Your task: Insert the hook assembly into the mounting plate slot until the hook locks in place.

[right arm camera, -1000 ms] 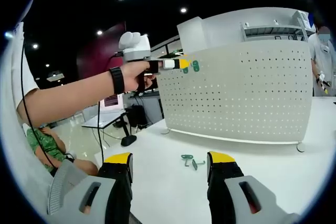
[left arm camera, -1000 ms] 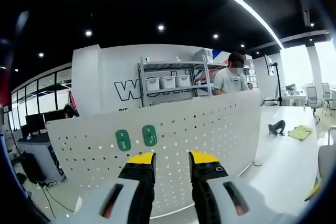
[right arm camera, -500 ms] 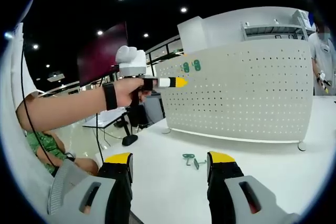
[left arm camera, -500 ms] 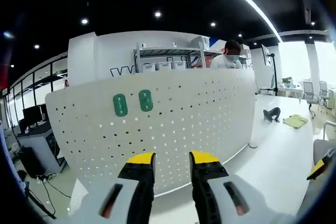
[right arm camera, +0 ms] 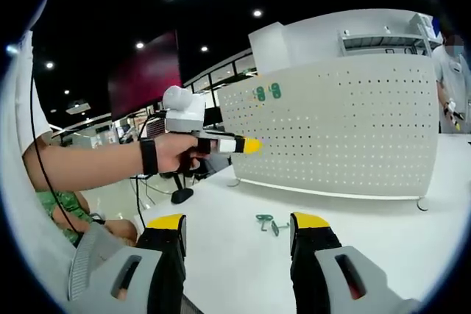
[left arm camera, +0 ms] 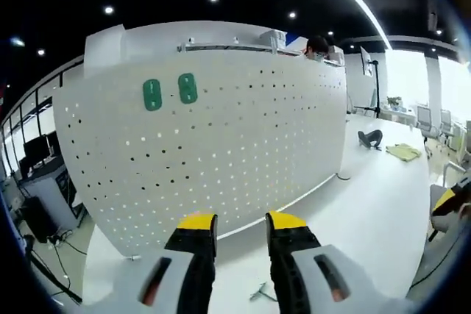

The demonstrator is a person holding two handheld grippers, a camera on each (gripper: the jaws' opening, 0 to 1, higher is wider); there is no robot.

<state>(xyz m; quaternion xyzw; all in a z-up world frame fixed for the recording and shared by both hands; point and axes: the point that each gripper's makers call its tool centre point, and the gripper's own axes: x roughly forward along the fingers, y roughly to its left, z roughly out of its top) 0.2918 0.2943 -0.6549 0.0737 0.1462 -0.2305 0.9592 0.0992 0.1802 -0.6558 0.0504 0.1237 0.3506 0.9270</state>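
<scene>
hook assembly parts lie loose on the white table, green and small, in front of the pegboard's foot; in the right gripper view they sit at about 12 o'clock from the gap between that gripper's own jaws, near but apart from both tips, a green hook piece beside a thin metal piece. going from the biggest thing down: the table runs wide under everything, bare and white, with a dark object and a yellow-green cloth far off at 3 o'clock in the left gripper view. the mounting plate, a tall white perforated board, stands upright on the table and curves across the left gripper view; two green oval pieces are fixed side by side near its upper edge at about 11 o'clock. a person stands behind the board's far end. the left gripper points at the board's lower part, its yellow-tipped jaws parted with nothing between them; a thin metal piece lies on the table low between those jaws, at 6 o'clock. in the right gripper view that same tool is held out in a hand at 10 o'clock, its yellow tip aimed toward the board and well above the hook parts. the right gripper hovers low over the table, jaws spread wide and empty.
</scene>
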